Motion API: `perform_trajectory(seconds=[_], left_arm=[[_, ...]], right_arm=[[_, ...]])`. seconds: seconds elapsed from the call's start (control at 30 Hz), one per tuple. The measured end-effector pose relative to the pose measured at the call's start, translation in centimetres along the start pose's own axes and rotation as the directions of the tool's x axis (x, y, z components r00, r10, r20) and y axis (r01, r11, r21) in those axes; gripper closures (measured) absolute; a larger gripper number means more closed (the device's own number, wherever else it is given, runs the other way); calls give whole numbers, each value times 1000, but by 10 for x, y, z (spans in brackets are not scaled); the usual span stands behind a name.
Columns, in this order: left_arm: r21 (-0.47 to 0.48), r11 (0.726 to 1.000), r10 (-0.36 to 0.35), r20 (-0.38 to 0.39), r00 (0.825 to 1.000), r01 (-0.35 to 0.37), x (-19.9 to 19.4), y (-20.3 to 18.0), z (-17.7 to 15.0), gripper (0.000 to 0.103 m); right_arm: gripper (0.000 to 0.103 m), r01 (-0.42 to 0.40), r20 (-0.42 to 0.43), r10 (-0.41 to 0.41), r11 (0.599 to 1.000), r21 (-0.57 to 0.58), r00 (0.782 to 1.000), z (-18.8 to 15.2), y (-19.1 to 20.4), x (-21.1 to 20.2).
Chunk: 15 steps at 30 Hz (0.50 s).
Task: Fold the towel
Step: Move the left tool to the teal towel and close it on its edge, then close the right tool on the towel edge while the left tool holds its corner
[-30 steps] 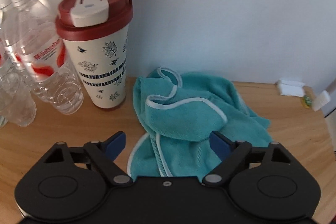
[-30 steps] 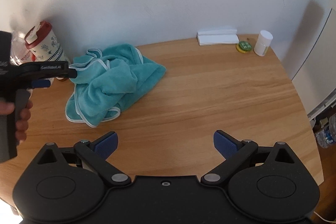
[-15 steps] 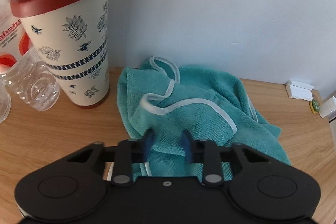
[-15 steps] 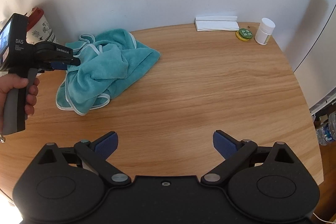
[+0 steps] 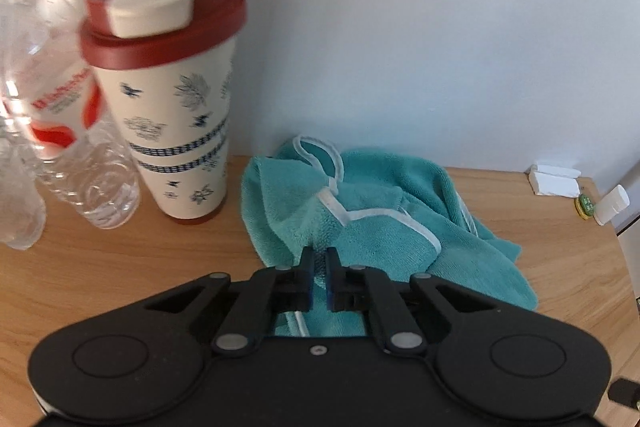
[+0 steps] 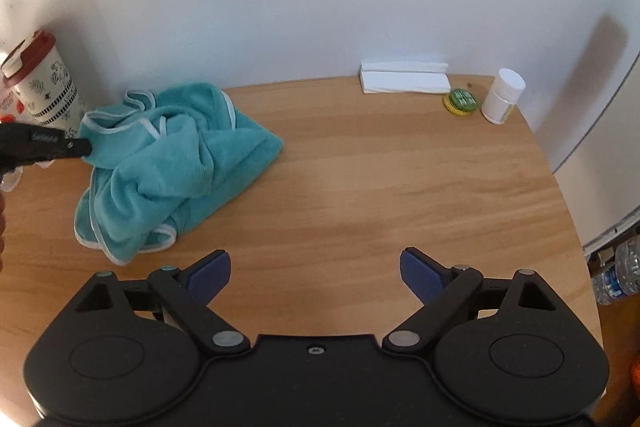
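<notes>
Pinching limp towel (image 5: 384, 223) hem at its 9 o'clock, left gripper (image 5: 319, 267) clamped; my right gripper (image 6: 315, 269) spread apart.

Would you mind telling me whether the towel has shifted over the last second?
Yes. In the right wrist view the towel is bunched higher where the left hand-held gripper pinches it, nearer the tumbler.

No text reads clearly; the bottle (image 5: 60, 115) label's red lettering is blurred.

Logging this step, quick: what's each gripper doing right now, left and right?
Left gripper: shut on the teal towel, pinching its near edge.
Right gripper: open, holding nothing, above the bare table.
</notes>
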State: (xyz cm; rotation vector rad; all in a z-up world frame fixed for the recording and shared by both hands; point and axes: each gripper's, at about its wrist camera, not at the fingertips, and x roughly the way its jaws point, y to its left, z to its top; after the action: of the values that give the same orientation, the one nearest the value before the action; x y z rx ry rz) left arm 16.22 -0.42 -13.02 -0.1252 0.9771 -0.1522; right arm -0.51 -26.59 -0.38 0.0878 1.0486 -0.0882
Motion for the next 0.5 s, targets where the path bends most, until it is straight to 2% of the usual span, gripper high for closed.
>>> perform_trajectory(seconds=[0.3, 0.5], left_arm=[[14, 1000, -26, 41, 999, 26, -51, 4, -15, 98], [-15, 1000, -1, 43, 999, 1, -81, 15, -29, 98]], right_arm=[[9, -8, 18, 9, 998, -55, 1000, 21, 8, 25], [15, -28, 65, 36, 992, -119, 997, 41, 14, 45]])
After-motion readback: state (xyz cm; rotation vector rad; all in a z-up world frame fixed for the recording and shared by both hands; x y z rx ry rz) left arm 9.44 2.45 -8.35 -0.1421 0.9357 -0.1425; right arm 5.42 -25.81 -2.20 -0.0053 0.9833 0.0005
